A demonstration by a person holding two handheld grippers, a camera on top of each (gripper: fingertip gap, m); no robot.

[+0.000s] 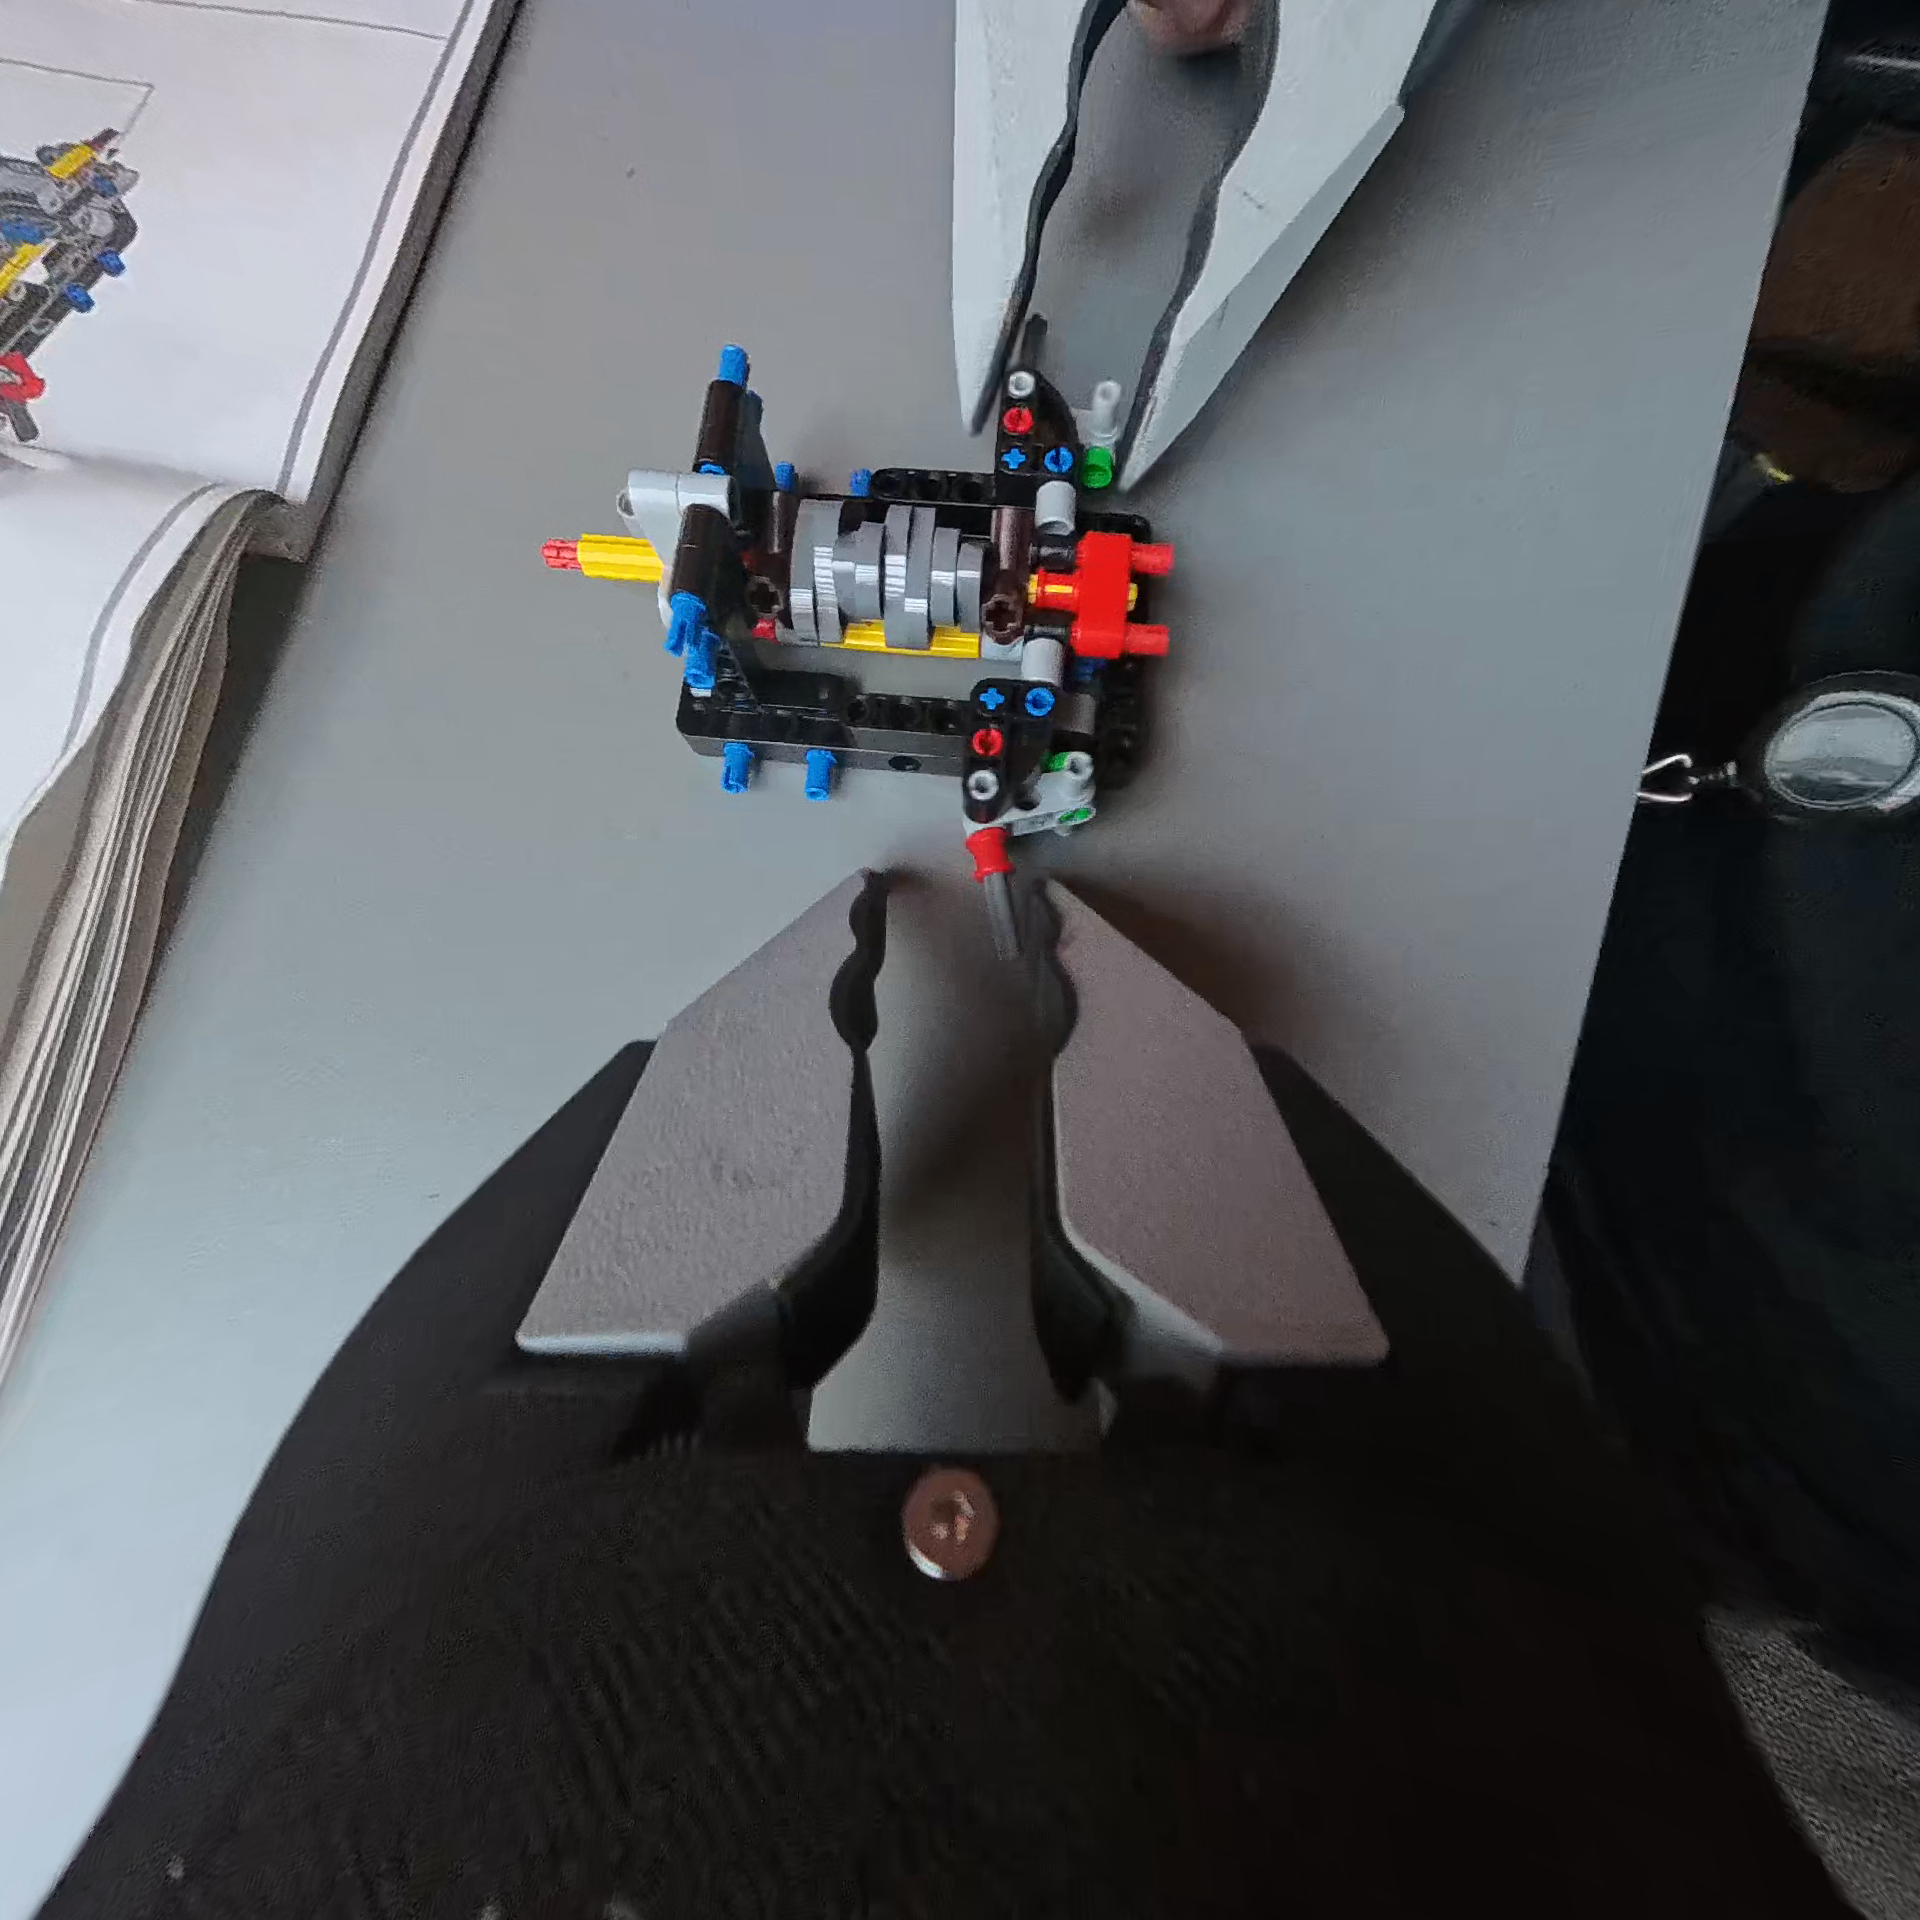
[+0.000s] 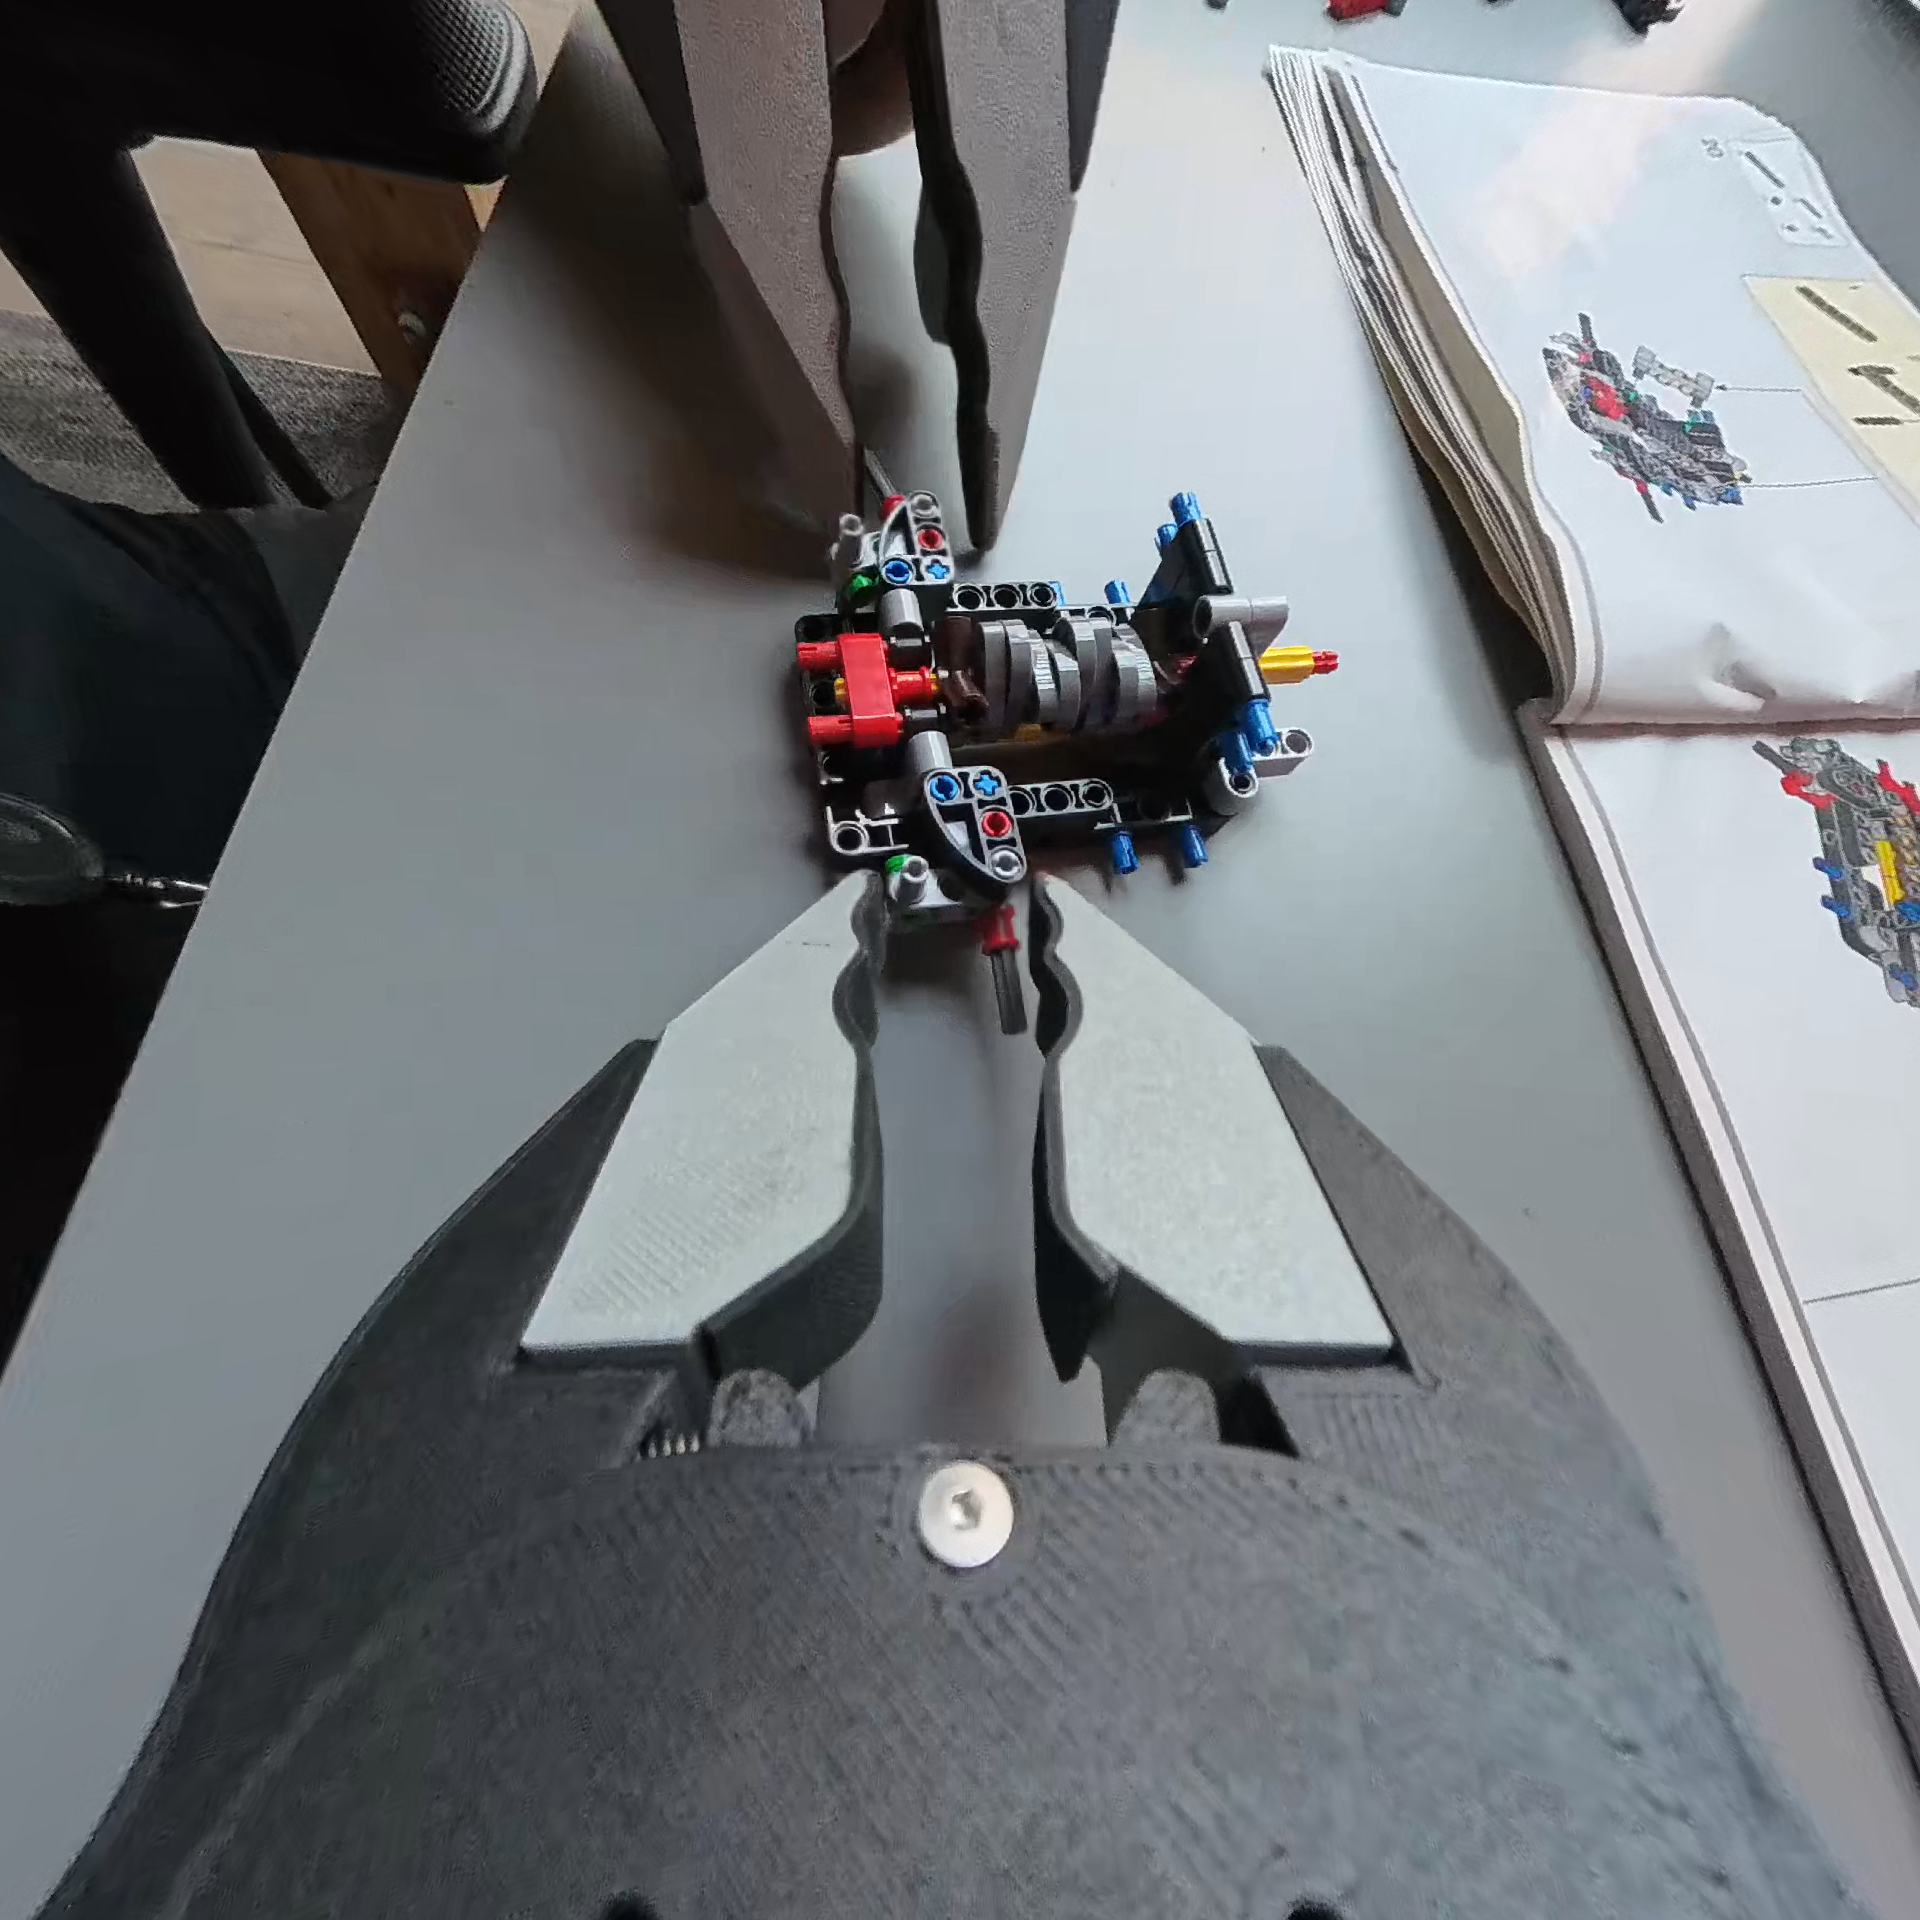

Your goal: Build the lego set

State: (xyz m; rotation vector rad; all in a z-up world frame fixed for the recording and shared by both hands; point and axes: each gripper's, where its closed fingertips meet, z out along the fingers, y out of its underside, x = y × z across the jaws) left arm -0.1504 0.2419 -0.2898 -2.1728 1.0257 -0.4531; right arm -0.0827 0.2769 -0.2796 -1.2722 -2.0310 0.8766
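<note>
The lego assembly is a black frame with grey gears, a red connector, a yellow axle and blue pins, and it sits on the grey table. My left gripper is open at its near end. A grey axle with a red bush sticks out of the build between the fingers, close to the right one. My right gripper is open astride the opposite end. In the right wrist view the assembly lies ahead of the right gripper, with another red-bushed axle between its fingers. The left gripper is opposite.
An open instruction booklet lies beside the build, and it also shows in the right wrist view. The table edge runs close on the other side, with a dark chair and a badge reel beyond it. Loose parts lie at the far edge. One gripper's finger ends stand about 9 cm off the other's.
</note>
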